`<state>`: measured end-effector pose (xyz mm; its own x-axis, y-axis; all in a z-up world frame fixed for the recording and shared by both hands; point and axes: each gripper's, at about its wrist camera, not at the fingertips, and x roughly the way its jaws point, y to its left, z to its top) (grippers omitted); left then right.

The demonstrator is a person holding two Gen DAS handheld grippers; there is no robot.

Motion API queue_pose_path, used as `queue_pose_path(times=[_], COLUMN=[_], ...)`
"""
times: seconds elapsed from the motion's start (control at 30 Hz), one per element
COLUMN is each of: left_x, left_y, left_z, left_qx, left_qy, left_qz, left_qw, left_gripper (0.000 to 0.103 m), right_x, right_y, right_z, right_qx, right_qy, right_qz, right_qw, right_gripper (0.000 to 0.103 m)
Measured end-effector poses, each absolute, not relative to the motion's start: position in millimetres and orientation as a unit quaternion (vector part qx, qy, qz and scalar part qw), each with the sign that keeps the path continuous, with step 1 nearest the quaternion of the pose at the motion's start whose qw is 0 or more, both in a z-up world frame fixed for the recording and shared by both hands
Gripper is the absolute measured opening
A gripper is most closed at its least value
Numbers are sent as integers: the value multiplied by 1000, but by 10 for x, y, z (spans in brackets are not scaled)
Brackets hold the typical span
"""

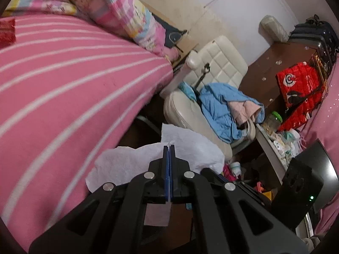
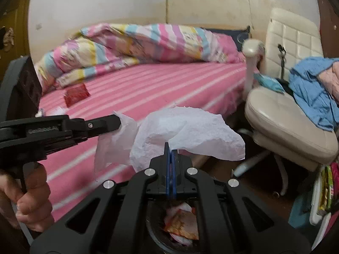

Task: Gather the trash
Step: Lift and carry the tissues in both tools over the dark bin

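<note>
My left gripper (image 1: 168,147) is shut on a crumpled white tissue (image 1: 127,160), held in the air beside the pink striped bed (image 1: 63,84). The right wrist view shows that gripper (image 2: 119,122) from the side, with its tissue (image 2: 112,141) hanging from the tips. My right gripper (image 2: 170,148) is shut on a larger white tissue (image 2: 190,127) that billows above it. Directly below the right gripper is a dark round bin (image 2: 152,235) holding orange and white wrappers (image 2: 182,222). A red wrapper (image 2: 76,94) lies on the bed near the quilt, also at the left edge (image 1: 7,32).
A cream office chair (image 2: 281,118) piled with blue clothes (image 2: 311,89) stands right of the bed. A rolled pastel quilt (image 2: 137,46) lies along the wall. A cluttered desk with a jar (image 1: 273,122) and a red bag (image 1: 300,86) lies beyond. A hand (image 2: 31,201) grips the left gripper's handle.
</note>
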<state>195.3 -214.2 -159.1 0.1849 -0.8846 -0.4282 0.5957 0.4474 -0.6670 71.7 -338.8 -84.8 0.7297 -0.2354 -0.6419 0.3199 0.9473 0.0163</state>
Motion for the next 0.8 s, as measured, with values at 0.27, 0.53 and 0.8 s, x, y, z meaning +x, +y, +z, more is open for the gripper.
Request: queue_pose_path(times=[0.27,0.53,0.8], left_x=[1937,1918,1864], left_y=[-2533,-2858,-3133], left_z=[-1829,-2155,-2733], left_qx=[-162,-136,-75], left_qy=[433,472,531], left_qz=[-511,-512,-484], left_qw=[724,705,692], left_gripper=[0,0,0], right_x=[648,661,687], right_y=[-3814,-4095,-4412], right_z=[-1091,-1446,-2047], right_qx=[95,112,182], right_qy=[370,436,527], right_qz=[-184,-195,-199], right_qw=[906,871,806], right_gripper=[2,2,2])
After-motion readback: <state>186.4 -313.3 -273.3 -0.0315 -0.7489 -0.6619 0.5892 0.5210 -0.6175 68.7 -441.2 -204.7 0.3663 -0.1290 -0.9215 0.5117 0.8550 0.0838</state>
